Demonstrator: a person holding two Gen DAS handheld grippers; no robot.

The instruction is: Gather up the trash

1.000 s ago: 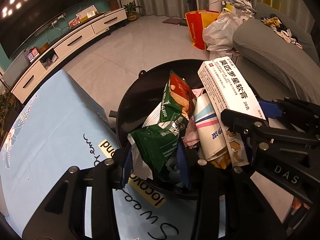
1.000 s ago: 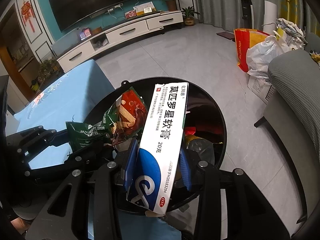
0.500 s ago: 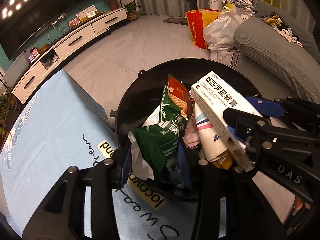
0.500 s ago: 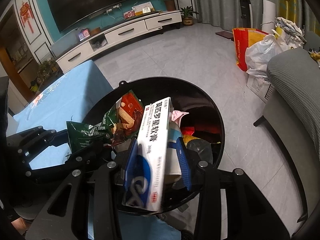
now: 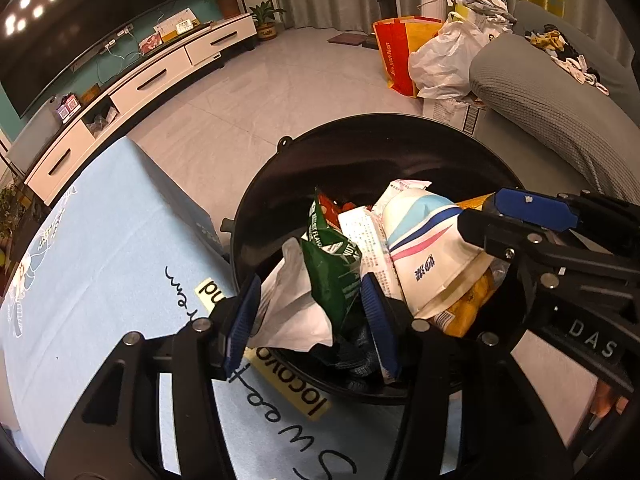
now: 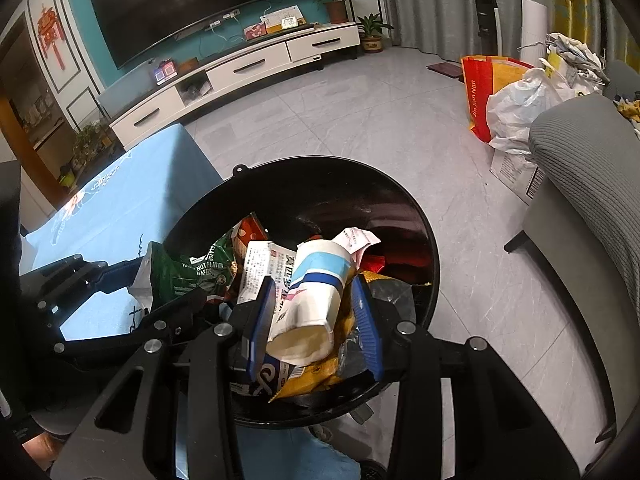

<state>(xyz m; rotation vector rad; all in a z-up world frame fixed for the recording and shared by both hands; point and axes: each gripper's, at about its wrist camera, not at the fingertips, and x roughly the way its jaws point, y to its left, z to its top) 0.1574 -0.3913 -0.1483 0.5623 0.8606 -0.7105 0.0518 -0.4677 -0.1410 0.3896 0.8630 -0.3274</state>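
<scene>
Showing "NUT FLAVOR", the green wrapper (image 5: 334,276) lies in the bin (image 5: 280,184).

Dark television (image 6: 192,4) above white cabinet (image 6: 248,68); grey sofa (image 5: 560,112) opposite.

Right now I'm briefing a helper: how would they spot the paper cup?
Find the round black bin beside the blue-clothed table. On top of its trash, near the front rim, lies a crushed paper cup on its side. Unlike the green wafer wrapper beside it, it is white with blue and pink stripes.
</scene>
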